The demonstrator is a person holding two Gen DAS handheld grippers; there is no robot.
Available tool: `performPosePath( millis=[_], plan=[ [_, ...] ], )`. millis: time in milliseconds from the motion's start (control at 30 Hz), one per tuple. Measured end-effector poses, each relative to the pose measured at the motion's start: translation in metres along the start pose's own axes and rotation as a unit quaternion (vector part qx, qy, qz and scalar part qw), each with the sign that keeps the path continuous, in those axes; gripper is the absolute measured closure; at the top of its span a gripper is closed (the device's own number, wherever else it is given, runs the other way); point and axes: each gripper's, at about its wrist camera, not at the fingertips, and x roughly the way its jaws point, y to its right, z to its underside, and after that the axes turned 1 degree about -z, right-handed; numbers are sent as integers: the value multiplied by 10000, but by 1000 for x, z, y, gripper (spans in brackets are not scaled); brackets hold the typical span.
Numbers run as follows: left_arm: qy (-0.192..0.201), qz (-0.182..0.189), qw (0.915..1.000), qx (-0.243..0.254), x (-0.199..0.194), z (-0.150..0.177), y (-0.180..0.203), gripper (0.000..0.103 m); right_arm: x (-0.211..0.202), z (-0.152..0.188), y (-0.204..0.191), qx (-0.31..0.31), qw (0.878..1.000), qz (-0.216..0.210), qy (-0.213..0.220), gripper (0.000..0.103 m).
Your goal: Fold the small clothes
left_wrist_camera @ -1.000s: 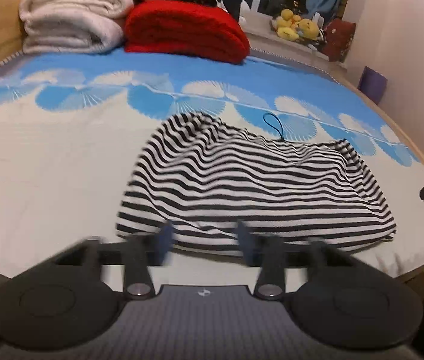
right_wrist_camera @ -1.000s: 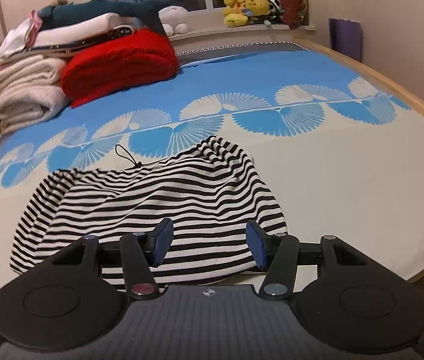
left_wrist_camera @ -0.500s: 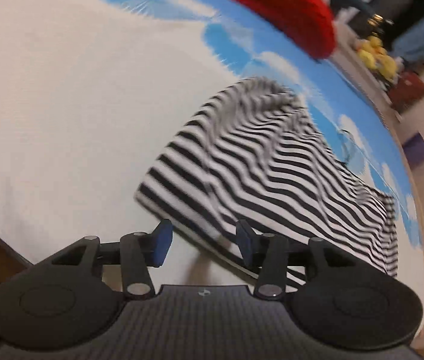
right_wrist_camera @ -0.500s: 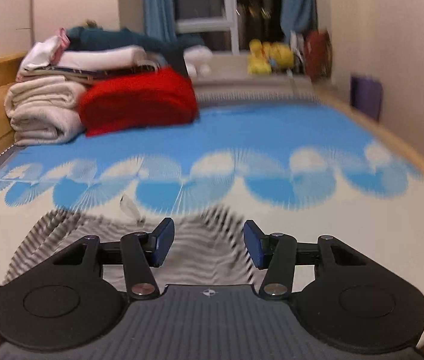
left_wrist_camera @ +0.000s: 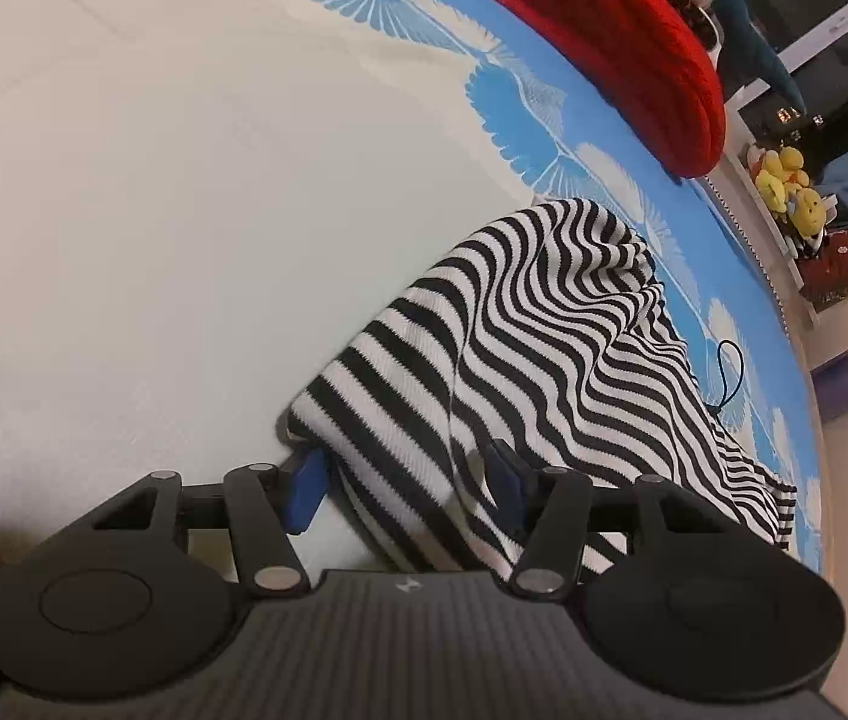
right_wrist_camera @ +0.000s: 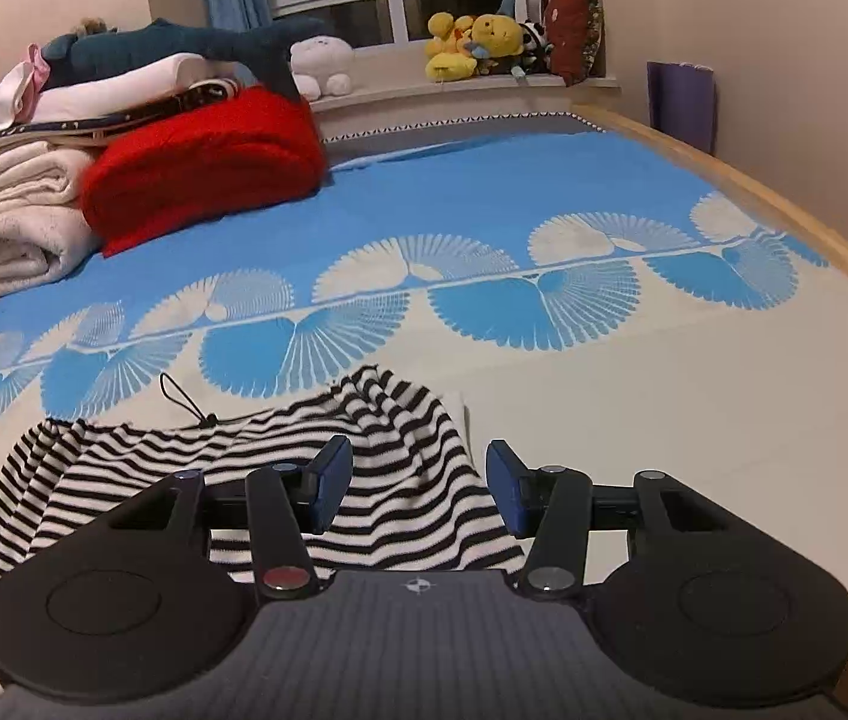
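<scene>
Garment: a black-and-white striped knit garment [left_wrist_camera: 544, 360] lies rumpled on the cream part of the bed [left_wrist_camera: 154, 210], near the front edge; its far end humps up in a fold beside the blue fan pattern.
Cord: a thin dark cord loop [left_wrist_camera: 730, 372] lies on the bedcover at the garment's far hem (whether it is attached to the garment I cannot tell).
Left tongs: the left tongs [left_wrist_camera: 403, 474] stand about half open, their jaws having just been opening; the near corner of the garment lies between the blue pads, which straddle it without pressing on it.
Right tongs: the right tongs [right_wrist_camera: 418, 486] stand about half open over the garment's other end; striped cloth shows between and below the pads, but they do not pinch it (nothing is held).
Bedcover: cream at the front, blue at the back, with a row of white and blue fan shapes across the middle.
Pile at the head: a folded red knit blanket [right_wrist_camera: 202, 168] lies beside rolled cream blankets [right_wrist_camera: 10, 216], with folded linen and a dark teal plush shark [right_wrist_camera: 184, 42] stacked on top.
Windowsill: yellow plush toys [right_wrist_camera: 466, 42] and a white plush toy [right_wrist_camera: 322, 66] sit under the dark window.
</scene>
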Motion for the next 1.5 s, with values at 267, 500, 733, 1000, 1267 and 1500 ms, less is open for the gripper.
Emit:
performPosePath(
  millis=[267,500,733,1000,1267,1500],
  plan=[
    [293,23,9987,426,-12,-7,18,92,-8,6,11,14,9995,309,77,52],
    [749,-500,9901,1075,-49,-24,23,94,-15,4,25,429,9976,492,243,52],
    [1044,-1139,9620,2253,-80,-20,92,94,-16,3,30,437,9975,506,249,52],
    [1400,839,8854,4352,-108,93,294,99,-29,-2,57,762,9946,487,513,52],
    [-1373,1968,8330,4985,-25,217,341,94,-37,4,90,1085,9922,411,451,52],
    [-543,1672,8440,5067,-78,142,280,81,-18,7,85,1221,9919,-313,-134,51]
  ],
)
